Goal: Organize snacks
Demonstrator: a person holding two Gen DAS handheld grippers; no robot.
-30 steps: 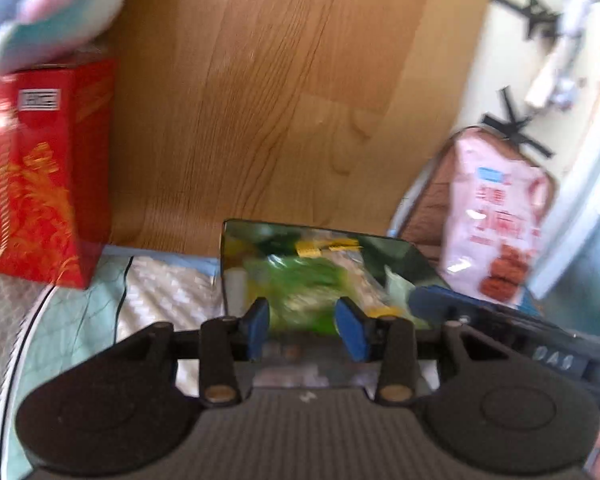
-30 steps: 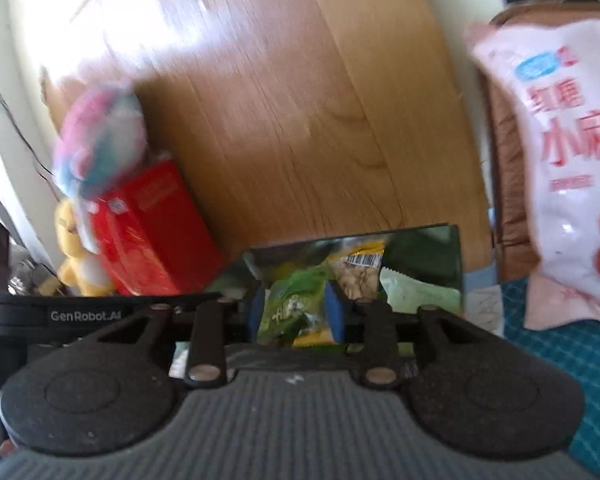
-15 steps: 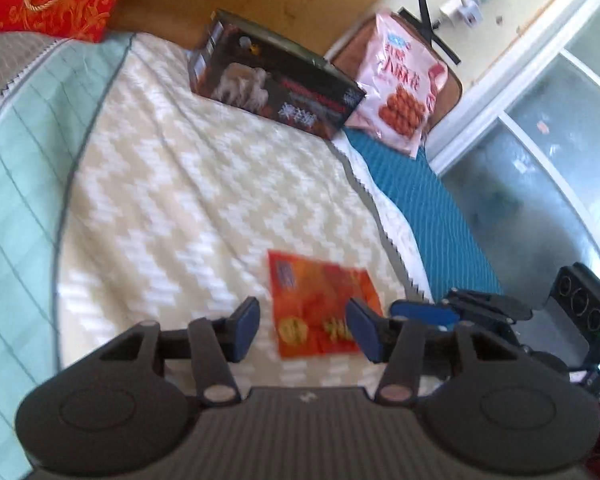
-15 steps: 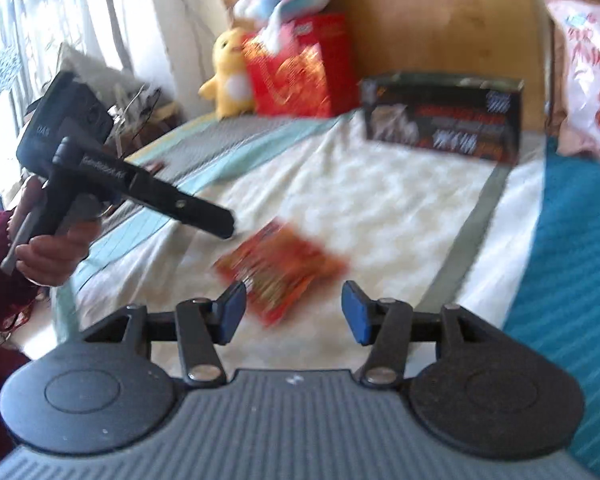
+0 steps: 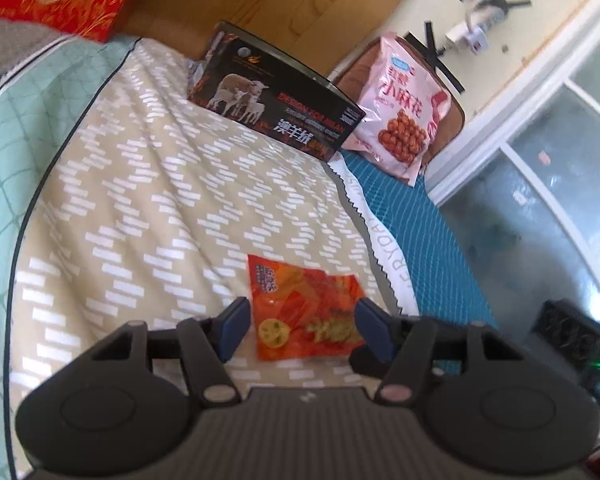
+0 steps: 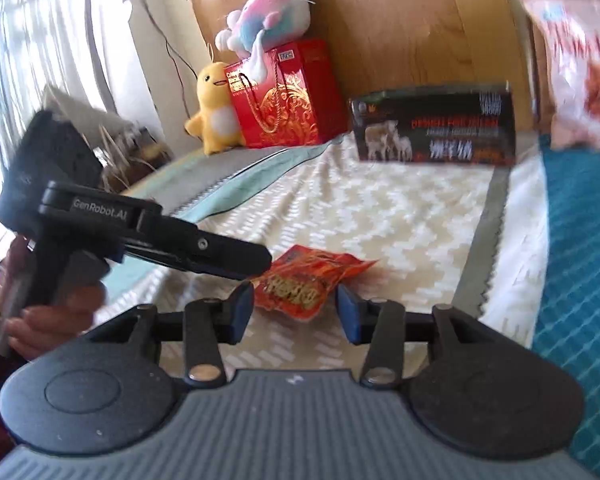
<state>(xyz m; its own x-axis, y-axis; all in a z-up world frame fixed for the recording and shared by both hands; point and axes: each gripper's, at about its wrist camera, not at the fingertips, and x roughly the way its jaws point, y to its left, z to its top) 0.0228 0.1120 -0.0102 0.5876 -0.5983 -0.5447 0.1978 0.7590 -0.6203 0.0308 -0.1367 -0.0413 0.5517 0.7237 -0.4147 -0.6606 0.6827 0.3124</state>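
Observation:
An orange-red snack packet [image 5: 306,308] lies flat on the beige zigzag bedspread [image 5: 160,208]. My left gripper [image 5: 302,330] is open, its blue pads either side of the packet's near end, just above it. My right gripper [image 6: 296,312] is open and empty, with the same packet [image 6: 308,280] just beyond its fingertips. In the right wrist view the left gripper's body [image 6: 156,236] reaches in from the left over the packet. A dark open box with sheep pictures [image 5: 276,112] stands at the head of the bed. A pink snack bag [image 5: 400,112] leans to its right.
A red gift bag [image 6: 284,96] with a pastel plush [image 6: 268,20] on it and a yellow duck plush [image 6: 216,108] stand at the wooden headboard [image 6: 400,28]. A teal blanket [image 5: 420,232] covers the bed's right side. A glass door [image 5: 540,208] is on the right.
Both grippers pulled back from the box, where the right one was shut on a green packet. Both now hover open over the orange packet. The left jaws opened wider.

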